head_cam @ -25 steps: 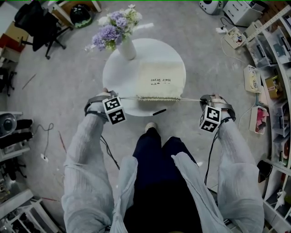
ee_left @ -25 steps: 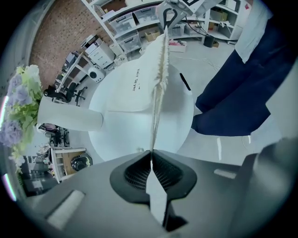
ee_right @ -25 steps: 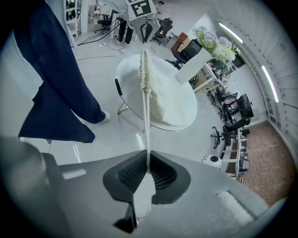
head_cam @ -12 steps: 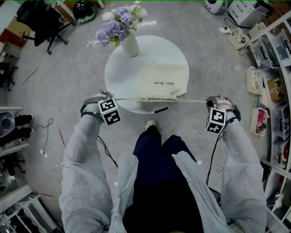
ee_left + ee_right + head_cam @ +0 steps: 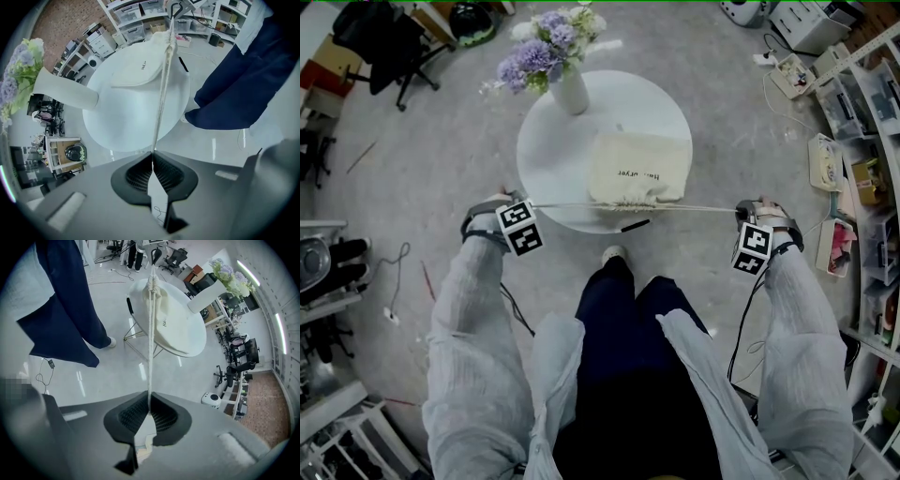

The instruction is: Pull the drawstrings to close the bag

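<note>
The bag (image 5: pixel 639 169) lies flat on the round white table (image 5: pixel 553 141), with its bunched mouth (image 5: pixel 628 200) turned toward the person at the near rim. One drawstring (image 5: pixel 572 205) runs out from the mouth to the left gripper (image 5: pixel 525 200), and the other drawstring (image 5: pixel 698 208) runs to the right gripper (image 5: pixel 741 208). Together they form one taut line lying crosswise to the person. Each gripper's jaws are clenched on its cord end, and the mouth sits about midway between them, so any further pull goes straight outward along that line. The mouth looks nearly gathered already. A black pen (image 5: pixel 635 225) lies just beside the mouth at the rim and could be swept off. The vase of flowers (image 5: pixel 570 92) stands well apart at the far side, out of the way.
</note>
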Motion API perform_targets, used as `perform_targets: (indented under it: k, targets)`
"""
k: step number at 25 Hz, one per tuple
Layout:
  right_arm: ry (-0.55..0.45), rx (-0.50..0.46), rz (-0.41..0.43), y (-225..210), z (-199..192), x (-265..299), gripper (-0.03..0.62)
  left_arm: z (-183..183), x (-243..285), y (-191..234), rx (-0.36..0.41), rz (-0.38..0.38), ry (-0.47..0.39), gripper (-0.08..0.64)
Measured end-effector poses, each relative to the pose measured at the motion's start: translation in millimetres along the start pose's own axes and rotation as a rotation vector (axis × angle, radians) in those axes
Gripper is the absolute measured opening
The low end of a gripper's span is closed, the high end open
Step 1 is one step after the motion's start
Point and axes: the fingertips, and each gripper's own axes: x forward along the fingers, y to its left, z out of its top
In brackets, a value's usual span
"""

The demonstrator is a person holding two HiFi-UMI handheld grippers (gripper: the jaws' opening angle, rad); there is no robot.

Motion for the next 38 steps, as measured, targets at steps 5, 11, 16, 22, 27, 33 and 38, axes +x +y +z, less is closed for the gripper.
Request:
perform_targets:
  k: [5, 11, 16, 22, 27, 33, 38]
  targets:
    - [0.018, 0.012, 0.018, 2.4, -7.8, 2.7, 0.014, -5.4, 3.9, -2.0, 0.010, -0.011, 0.000, 0.032]
    - [0.016, 0.011, 0.035, 10.9, -8.5, 5.4, 0.014, -14.5, 8.8, -13.4, 0.000, -0.082, 0.011, 0.032]
    - [0.016, 0.000, 0.046, 18.1, -10.8, 9.4, 0.015, -14.1, 13.9, -14.7, -0.020, -0.086, -0.007, 0.032]
    - [-0.084, 0.108, 0.022, 1.4, 9.9, -10.1, 0.018, -9.0, 2.6, -5.4, -0.092, -0.109, -0.034, 0.034]
    - [-0.246, 0.253, 0.021, -21.2, 50.5, -36.9, 0.018, 27.8, -27.7, -2.8, -0.278, -0.302, -0.218, 0.035]
    - [-0.378, 0.318, -0.010, -50.5, 88.5, -57.2, 0.019, 94.3, -60.2, 21.6, -0.210, -0.269, -0.380, 0.035]
    - [-0.456, 0.382, -0.030, -74.9, 121.3, -61.9, 0.020, 152.6, -76.0, 38.1, -0.223, -0.264, -0.507, 0.035]
